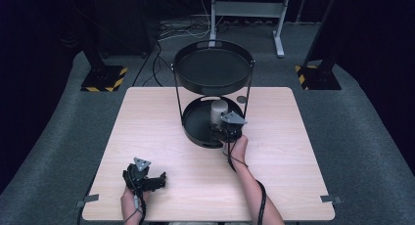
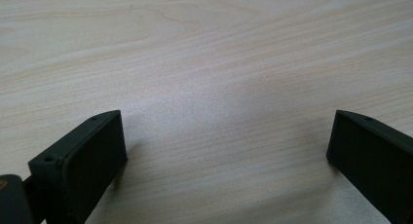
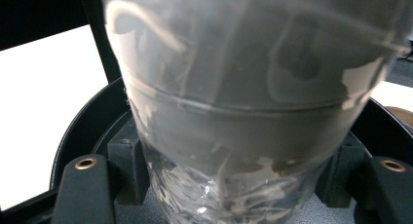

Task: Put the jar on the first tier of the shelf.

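The right gripper [image 1: 226,128] is closed on a clear plastic cup [image 1: 218,113], its 2 jaws pressing the cup's lower wall from either side; in the right gripper view the cup [image 3: 253,107] stands upright and close, with a moulded ring around its body and a crinkled, see-through base. Whether it holds anything I cannot tell; no liquid line shows. The grip sits low on the cup, probably so that it stays upright and steady while it is set down or picked up between the stand's thin rods.

The cup is inside the lower tray [image 1: 195,124] of a black 2-tier stand, towards the tray's right side, and its base appears to rest on or just above the tray floor. The low raised rim of that tray [image 3: 80,131] curves around the cup, which would keep the cup from sliding off. The upper tray [image 1: 213,68], directly above the lower tray, looks bare. A small dark disc [image 1: 242,99] lies on the worktop [image 1: 147,122] just beyond the lower tray's right edge.

The left gripper [image 1: 147,180] rests on the worktop well to the near left of the lower tray, jaws wide apart and holding nothing, parked out of the way
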Demonstrator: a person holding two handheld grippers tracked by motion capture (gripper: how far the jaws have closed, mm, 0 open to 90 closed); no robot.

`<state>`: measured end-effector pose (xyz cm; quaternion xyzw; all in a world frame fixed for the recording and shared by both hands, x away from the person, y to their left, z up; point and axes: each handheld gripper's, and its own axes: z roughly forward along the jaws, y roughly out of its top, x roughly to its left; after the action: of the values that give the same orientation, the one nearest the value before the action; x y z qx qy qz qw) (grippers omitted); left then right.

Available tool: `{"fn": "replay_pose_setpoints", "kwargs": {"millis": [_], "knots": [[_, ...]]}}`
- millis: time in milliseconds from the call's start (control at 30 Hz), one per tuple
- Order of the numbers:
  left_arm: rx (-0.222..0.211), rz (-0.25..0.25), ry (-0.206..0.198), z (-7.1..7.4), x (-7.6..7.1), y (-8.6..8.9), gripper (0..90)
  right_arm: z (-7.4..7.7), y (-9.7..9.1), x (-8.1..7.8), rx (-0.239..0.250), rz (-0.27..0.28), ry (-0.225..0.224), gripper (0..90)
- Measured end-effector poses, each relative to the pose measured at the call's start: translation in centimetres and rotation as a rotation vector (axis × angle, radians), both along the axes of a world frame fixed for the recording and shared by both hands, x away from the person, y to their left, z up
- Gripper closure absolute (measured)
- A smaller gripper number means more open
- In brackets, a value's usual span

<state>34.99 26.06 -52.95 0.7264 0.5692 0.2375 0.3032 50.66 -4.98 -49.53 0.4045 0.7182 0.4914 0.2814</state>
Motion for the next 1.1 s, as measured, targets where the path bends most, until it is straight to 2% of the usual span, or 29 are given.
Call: {"fn": "replay_pose_setpoints", "kwargs": {"millis": [333,967,1000,1067,1100], "knots": [[-0.001,-0.001,0.001,0.00,0.01,0.01,0.3,-0.05,0.00,0.57,0.005,-0.001,0.002,29.5],[-0.002,-0.002,0.002,0.00,0.03,0.02,0.3,0.08,0.13,0.63,-0.002,-0.007,0.009,28.0],[-0.003,-0.002,0.001,-0.01,0.03,0.02,0.3,0.12,0.12,0.65,-0.004,-0.005,0.013,26.3],[-0.002,-0.003,0.002,0.00,0.02,0.02,0.3,0.34,0.08,0.72,-0.018,-0.004,0.034,16.4],[-0.002,-0.003,0.001,0.00,0.03,0.02,0.3,0.55,0.04,0.77,-0.028,0.010,0.069,11.3]]}}
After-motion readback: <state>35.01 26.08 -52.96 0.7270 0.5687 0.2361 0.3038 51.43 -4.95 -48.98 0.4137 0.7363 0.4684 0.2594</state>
